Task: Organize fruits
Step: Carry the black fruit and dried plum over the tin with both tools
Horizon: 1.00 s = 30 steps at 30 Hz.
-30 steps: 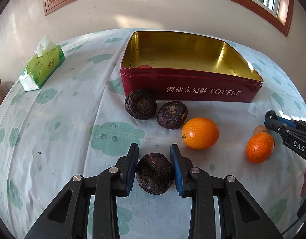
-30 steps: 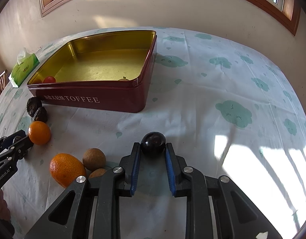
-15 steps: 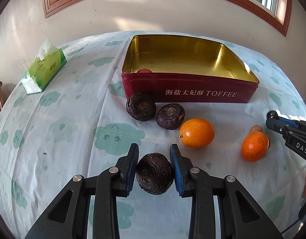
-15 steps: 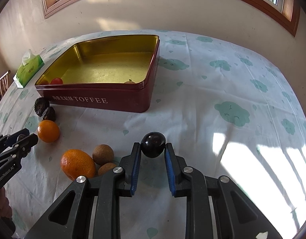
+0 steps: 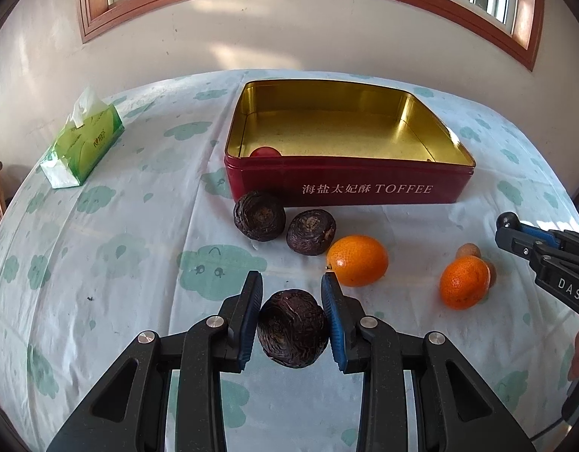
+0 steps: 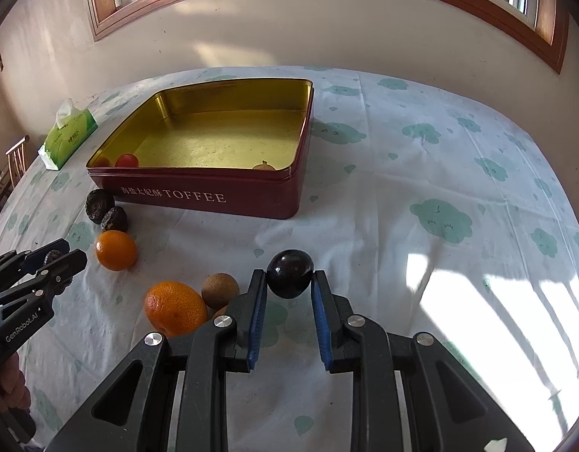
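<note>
My left gripper (image 5: 291,290) is shut on a dark wrinkled water chestnut (image 5: 292,328), held above the cloth. My right gripper (image 6: 289,280) is shut on a smooth dark plum (image 6: 290,273). The red toffee tin (image 5: 349,184) lies open ahead with a red fruit (image 5: 265,151) in its near left corner; in the right wrist view the tin (image 6: 214,196) also holds a small yellowish fruit (image 6: 265,166). Two water chestnuts (image 5: 259,215) (image 5: 311,232) and two oranges (image 5: 358,261) (image 5: 464,281) lie in front of the tin.
A green tissue pack (image 5: 84,143) lies at the far left. Brown longans (image 6: 220,290) sit next to the near orange (image 6: 175,307). The table (image 6: 440,173) is covered by a white cloth with green clouds. A wall with a window stands behind.
Both grippers have risen with their fruits and kept their grip. The tin and the loose fruits now look lower and farther in both views.
</note>
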Tool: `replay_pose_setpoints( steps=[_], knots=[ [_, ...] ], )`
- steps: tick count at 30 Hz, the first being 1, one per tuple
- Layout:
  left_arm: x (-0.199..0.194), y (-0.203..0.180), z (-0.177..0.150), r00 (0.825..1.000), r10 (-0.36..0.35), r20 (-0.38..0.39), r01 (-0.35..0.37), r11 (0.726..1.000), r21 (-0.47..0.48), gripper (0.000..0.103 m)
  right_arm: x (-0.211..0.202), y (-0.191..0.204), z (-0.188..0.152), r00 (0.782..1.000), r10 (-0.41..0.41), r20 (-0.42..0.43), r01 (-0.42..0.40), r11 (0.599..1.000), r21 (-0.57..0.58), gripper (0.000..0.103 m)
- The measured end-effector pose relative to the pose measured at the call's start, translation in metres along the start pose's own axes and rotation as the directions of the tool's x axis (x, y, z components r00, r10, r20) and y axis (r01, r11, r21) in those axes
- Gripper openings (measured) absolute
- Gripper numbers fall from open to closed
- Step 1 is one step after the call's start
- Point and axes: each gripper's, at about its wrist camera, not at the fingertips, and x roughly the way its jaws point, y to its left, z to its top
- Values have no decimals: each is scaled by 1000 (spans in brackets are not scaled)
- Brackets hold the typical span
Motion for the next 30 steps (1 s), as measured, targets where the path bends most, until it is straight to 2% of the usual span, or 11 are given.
replay_pose_setpoints(
  steps=[17,26,30],
  knots=[
    [-14,14,41,997,-33,68,34,999,-25,33,-18,20,31,997,47,65,-44,998,-43,22],
    [-8,21,83,993,-25,116,27,999,-19,33,-6,24,60,995,53,82,-50,998,-44,22],
    [8,21,98,995,-30,95,31,999,-12,33,6,27,73,996,55,73,-51,997,-54,22]
  ],
)
